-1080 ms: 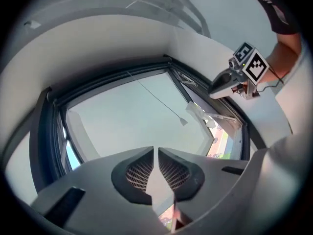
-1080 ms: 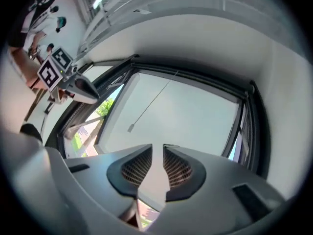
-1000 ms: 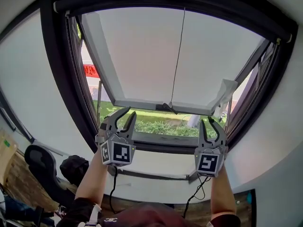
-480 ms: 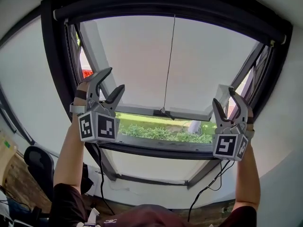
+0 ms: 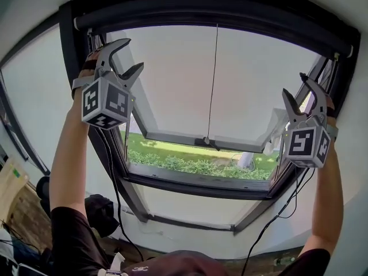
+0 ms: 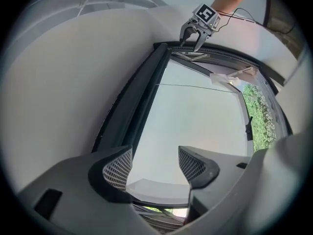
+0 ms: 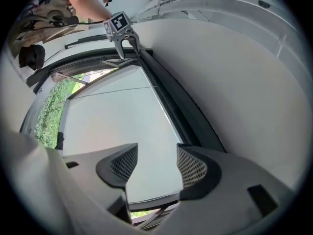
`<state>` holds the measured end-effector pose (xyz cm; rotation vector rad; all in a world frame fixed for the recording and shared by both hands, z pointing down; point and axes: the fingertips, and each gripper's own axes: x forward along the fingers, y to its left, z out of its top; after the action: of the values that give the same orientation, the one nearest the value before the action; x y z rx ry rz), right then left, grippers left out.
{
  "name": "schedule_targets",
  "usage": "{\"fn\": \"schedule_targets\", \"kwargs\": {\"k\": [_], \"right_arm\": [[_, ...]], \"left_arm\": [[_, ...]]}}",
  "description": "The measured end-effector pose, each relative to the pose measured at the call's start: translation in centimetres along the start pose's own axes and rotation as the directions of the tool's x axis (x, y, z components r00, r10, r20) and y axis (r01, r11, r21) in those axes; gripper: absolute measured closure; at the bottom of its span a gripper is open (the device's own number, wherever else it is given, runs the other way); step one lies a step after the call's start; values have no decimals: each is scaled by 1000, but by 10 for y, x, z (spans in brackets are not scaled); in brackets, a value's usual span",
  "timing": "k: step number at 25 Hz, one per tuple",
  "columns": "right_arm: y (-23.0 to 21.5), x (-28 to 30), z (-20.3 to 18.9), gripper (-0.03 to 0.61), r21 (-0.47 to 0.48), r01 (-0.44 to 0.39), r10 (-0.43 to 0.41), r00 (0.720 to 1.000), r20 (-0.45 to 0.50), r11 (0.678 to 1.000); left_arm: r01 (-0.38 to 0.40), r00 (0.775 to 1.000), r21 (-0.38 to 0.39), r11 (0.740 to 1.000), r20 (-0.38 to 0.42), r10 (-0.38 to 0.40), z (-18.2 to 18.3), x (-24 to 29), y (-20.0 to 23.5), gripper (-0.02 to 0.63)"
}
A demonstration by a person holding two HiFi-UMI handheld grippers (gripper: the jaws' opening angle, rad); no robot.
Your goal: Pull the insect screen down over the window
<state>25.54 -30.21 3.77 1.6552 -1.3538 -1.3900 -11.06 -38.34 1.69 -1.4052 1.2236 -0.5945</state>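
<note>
Window frame (image 5: 201, 184) in dark metal fills the head view, set in a plain white wall (image 5: 34, 96). Its pale sash (image 5: 172, 79) is tilted outward, and a strip of grass (image 5: 190, 157) shows under it at lower centre. I read the insect screen (image 5: 213, 17) only as the dark bar across the top of the frame, not drawn over the opening. A thin cord (image 5: 214, 79) runs down the middle of the pane. My left gripper (image 5: 132, 55) is at the upper left corner of the frame, just below that bar; its jaws have just opened wide and nothing is between them. My right gripper (image 5: 294, 85) is at the right edge, beside the frame's side rail, its jaws likewise just opened wide, gripping nothing and touching nothing that I can see
</note>
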Motion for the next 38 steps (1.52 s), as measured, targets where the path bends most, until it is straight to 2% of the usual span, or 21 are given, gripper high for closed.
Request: {"fn": "schedule_targets", "kwargs": {"k": [4,12,15,18,21,23,25,27,30,33,38], "right_arm": [[-28,17,3,319,-23,10,-10,1000,-10,1000],[-69,45,-1,328,-70,11,-15,999,-52,997],[-74,47,1,425,-92,20,-24,998,-52,996],[-75,47,4,433,-106,1,-6,999,-52,994],[-77,51,0,433,-116,-18,9,997,-82,993],[-79,55,-3,436,-119,-18,6,995,-100,993],[-81,58,-3,497,-129,-4,-9,995,-100,992],[-82,61,-3,503,-138,-3,-11,995,-101,990],[-84,64,-7,503,-141,-11,-7,992,-122,990],[-87,67,-7,503,-138,-8,-10,992,-129,990],[-88,78,-12,503,-167,-21,-8,986,-166,986]], "left_arm": [[-1,1000,-16,1000,-20,0,-10,13,32,320],[40,998,70,997,-51,-37,-7,35,52,338],[66,997,73,995,-52,-62,-5,38,54,362],[85,996,82,993,-49,-81,-1,39,52,399],[81,996,113,990,-54,-76,2,42,51,408],[73,996,111,991,-67,-66,-1,47,52,438],[65,995,94,993,-78,-57,-3,50,55,483],[73,994,83,994,-82,-66,-3,54,53,485],[67,994,104,992,-96,-57,-1,61,53,488],[54,994,102,993,-97,-44,1,65,56,557],[42,994,145,989,-110,-26,1,68,57,565]]}}
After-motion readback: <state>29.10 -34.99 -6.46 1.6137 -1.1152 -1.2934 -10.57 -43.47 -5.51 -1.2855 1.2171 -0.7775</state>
